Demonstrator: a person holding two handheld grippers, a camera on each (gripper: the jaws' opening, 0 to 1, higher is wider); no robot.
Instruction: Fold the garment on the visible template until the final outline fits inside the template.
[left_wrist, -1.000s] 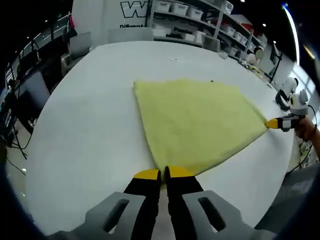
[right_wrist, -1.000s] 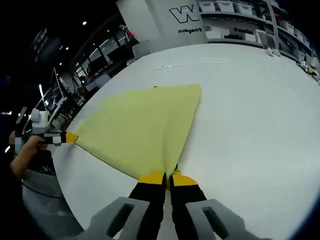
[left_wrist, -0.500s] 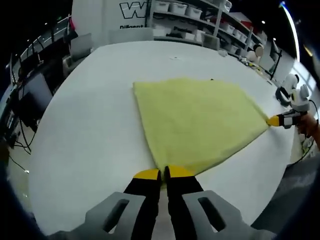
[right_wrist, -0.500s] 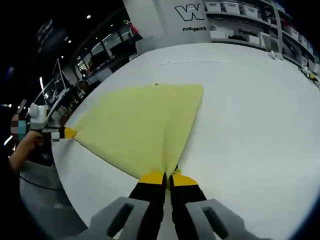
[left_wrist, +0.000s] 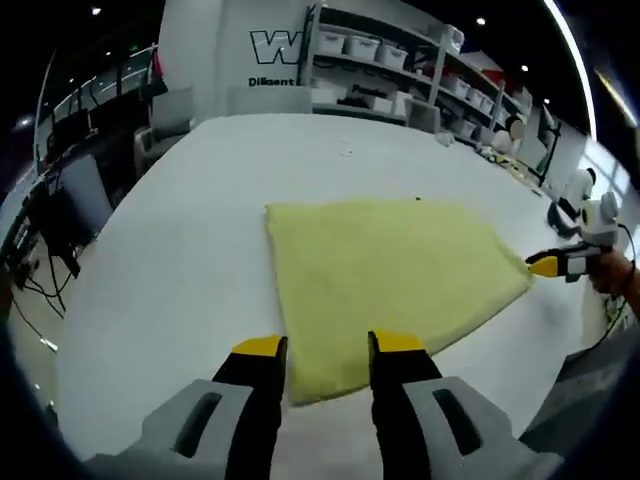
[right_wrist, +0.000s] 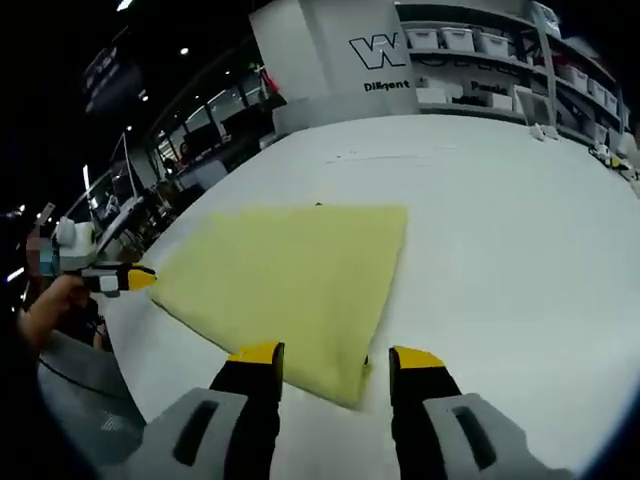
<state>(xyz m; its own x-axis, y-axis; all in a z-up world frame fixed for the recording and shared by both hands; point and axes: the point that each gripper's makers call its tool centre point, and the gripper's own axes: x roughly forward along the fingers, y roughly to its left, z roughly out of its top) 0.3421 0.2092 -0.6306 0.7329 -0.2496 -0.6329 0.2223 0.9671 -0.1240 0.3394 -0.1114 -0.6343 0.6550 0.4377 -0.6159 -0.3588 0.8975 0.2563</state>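
— Lying flat in the middle of the white bench, the yellow garment has a corner between each pair of fingers. Are they holding it?

— No. The left gripper and the right gripper are both wide open, holding nothing.

— What could go wrong?

— I think a careless grab might bunch the cloth, so the fold goes crooked.

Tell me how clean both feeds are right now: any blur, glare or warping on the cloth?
Left gripper view: the yellow cloth is slightly soft, evenly lit, without glare; the fisheye bows the white table edge, and the far shelves are blurred. Right gripper view: the cloth is similarly soft, the tabletop bright but not blown out, and the dark background left of it holds small light spots.
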